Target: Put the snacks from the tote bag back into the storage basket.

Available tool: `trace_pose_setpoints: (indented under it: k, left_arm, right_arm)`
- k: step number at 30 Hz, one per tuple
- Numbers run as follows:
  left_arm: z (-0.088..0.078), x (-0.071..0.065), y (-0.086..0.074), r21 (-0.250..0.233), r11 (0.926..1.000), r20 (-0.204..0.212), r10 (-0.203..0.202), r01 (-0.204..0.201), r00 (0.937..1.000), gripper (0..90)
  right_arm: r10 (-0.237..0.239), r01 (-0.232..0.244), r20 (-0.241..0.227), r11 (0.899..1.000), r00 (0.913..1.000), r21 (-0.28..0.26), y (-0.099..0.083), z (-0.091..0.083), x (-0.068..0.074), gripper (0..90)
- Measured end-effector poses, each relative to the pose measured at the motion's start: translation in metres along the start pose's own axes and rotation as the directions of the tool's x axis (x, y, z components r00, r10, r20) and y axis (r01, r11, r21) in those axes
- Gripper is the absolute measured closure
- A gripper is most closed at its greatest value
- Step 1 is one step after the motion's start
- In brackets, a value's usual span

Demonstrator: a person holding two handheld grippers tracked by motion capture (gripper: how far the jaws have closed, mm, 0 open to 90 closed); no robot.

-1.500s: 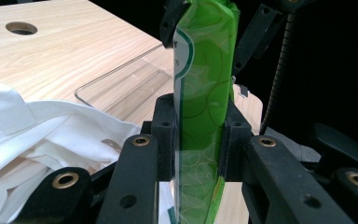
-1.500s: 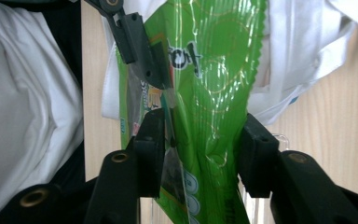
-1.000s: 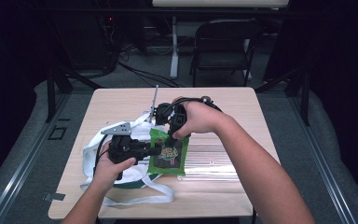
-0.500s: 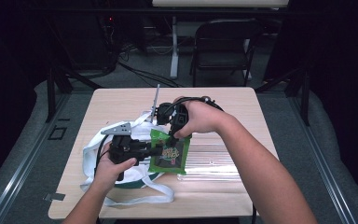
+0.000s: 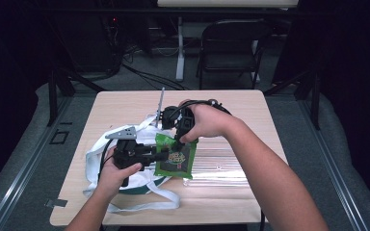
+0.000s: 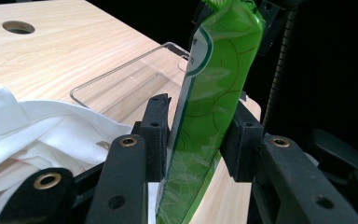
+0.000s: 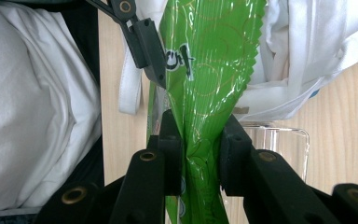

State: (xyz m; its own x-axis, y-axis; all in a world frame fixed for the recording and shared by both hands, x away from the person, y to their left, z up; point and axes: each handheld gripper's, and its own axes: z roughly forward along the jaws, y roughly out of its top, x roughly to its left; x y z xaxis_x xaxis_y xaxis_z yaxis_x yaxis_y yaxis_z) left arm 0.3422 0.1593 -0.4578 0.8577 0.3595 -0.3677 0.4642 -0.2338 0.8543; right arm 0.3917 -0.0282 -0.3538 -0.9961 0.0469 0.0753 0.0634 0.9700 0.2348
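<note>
A green snack packet (image 5: pixel 176 159) hangs upright over the middle of the wooden table (image 5: pixel 125 108). My right gripper (image 5: pixel 177 142) comes down from above and is shut on its upper edge. In the right gripper view the packet (image 7: pixel 209 60) is pinched between my right gripper's (image 7: pixel 200 154) jaws. My left gripper (image 5: pixel 163 155) reaches in from the left and is shut on the packet's side. The left gripper view has the packet (image 6: pixel 209 93) squeezed between my left gripper's (image 6: pixel 198 133) jaws. One left fingertip (image 7: pixel 147 44) presses on the packet farther along.
A white tote bag (image 5: pixel 96 159) lies crumpled under my left hand, its straps trailing toward the front edge. A clear plastic sheet (image 5: pixel 221 163) lies flat under and right of the packet. A folding chair (image 5: pixel 231 43) stands beyond the table.
</note>
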Motion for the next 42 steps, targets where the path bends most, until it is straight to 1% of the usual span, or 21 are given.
trace_pose_setpoints:
  k: [2, 5, 6, 7, 8, 11, 13, 16, 18, 20, 25, 27, 29, 30, 32, 33, 38, 42]
  left_arm:
    - [0.000, 0.000, 0.000, -0.005, 1.0000, -0.005, 0.001, -0.001, 1.0000, 61.8]
    - [0.001, 0.000, 0.000, -0.007, 1.0000, -0.013, 0.001, -0.001, 0.9999, 57.1]
    - [0.001, 0.000, 0.000, -0.006, 0.9999, -0.015, -0.012, 0.011, 0.9998, 55.7]
    - [0.001, 0.000, 0.000, -0.006, 0.9999, -0.015, -0.012, 0.011, 0.9998, 54.8]
    - [0.002, 0.001, 0.000, -0.007, 0.9998, -0.010, -0.018, 0.018, 0.9998, 54.1]
    - [0.002, 0.001, 0.000, -0.003, 0.9997, -0.011, -0.023, 0.023, 0.9997, 52.0]
    - [0.002, 0.001, -0.001, -0.006, 0.9997, -0.016, -0.024, 0.024, 0.9996, 51.5]
    - [0.001, 0.002, -0.001, -0.007, 0.9997, -0.023, -0.022, 0.022, 0.9995, 50.3]
    - [0.001, 0.002, -0.001, 0.000, 0.9999, -0.033, -0.016, 0.016, 0.9993, 49.8]
    - [0.001, 0.002, -0.001, 0.002, 0.9998, -0.043, -0.017, 0.018, 0.9989, 50.0]
    - [0.001, 0.002, -0.001, 0.005, 0.9998, -0.047, -0.021, 0.021, 0.9987, 49.9]
    - [0.000, 0.002, -0.001, 0.009, 0.9997, -0.058, -0.020, 0.021, 0.9981, 49.8]
    - [0.000, 0.002, -0.001, 0.010, 0.9997, -0.060, -0.023, 0.023, 0.9980, 49.8]
    - [-0.001, 0.003, -0.001, 0.007, 0.9996, -0.065, -0.027, 0.028, 0.9975, 49.8]
    - [-0.001, 0.003, -0.002, 0.007, 0.9995, -0.068, -0.031, 0.031, 0.9972, 49.8]
    - [-0.002, 0.004, -0.002, 0.009, 0.9996, -0.075, -0.027, 0.028, 0.9968, 49.9]
    - [-0.003, 0.007, -0.003, 0.006, 0.9989, -0.083, -0.046, 0.046, 0.9955, 49.9]
    - [-0.004, 0.009, -0.003, 0.005, 0.9987, -0.088, -0.051, 0.051, 0.9949, 49.9]
  right_arm:
    - [-0.004, 0.004, 0.007, 1.000, 1.0000, 0.005, 0.000, -0.001, 0.001, 74.5]
    - [-0.024, 0.024, 0.030, 1.000, 0.9993, 0.008, 0.001, -0.003, 0.003, 74.5]
    - [-0.026, 0.025, 0.036, 1.000, 0.9990, 0.011, 0.001, -0.004, 0.005, 74.5]
    - [-0.026, 0.025, 0.036, 1.000, 0.9990, 0.011, 0.001, -0.004, 0.005, 74.5]
    - [-0.040, 0.039, 0.048, 0.999, 0.9980, 0.021, 0.002, -0.004, 0.007, 74.5]
    - [-0.040, 0.039, 0.053, 0.999, 0.9978, 0.027, 0.002, -0.005, 0.007, 74.5]
    - [-0.037, 0.035, 0.060, 0.999, 0.9975, 0.036, 0.001, -0.006, 0.007, 74.5]
    - [-0.033, 0.031, 0.070, 0.999, 0.9970, 0.027, -0.001, -0.008, 0.006, 74.5]
    - [-0.032, 0.030, 0.074, 0.999, 0.9968, 0.028, -0.003, -0.009, 0.006, 74.5]
    - [-0.031, 0.028, 0.081, 0.999, 0.9963, 0.040, -0.004, -0.011, 0.006, 74.5]
    - [-0.029, 0.027, 0.093, 0.999, 0.9953, 0.020, -0.007, -0.015, 0.006, 74.5]
    - [-0.032, 0.029, 0.106, 0.999, 0.9939, 0.030, -0.010, -0.018, 0.006, 74.4]
    - [-0.029, 0.026, 0.108, 0.999, 0.9938, 0.031, -0.012, -0.018, 0.006, 74.4]
    - [-0.036, 0.031, 0.118, 0.998, 0.9924, 0.049, -0.015, -0.020, 0.005, 74.4]
    - [-0.031, 0.025, 0.125, 0.999, 0.9917, 0.048, -0.019, -0.021, 0.004, 74.4]
    - [-0.021, 0.016, 0.126, 0.999, 0.9918, 0.043, -0.021, -0.021, 0.004, 74.4]
    - [-0.015, 0.007, 0.138, 0.998, 0.9903, 0.057, -0.032, -0.024, 0.001, 74.4]
    - [0.000, -0.008, 0.149, 0.999, 0.9889, 0.054, -0.042, -0.026, -0.001, 74.4]
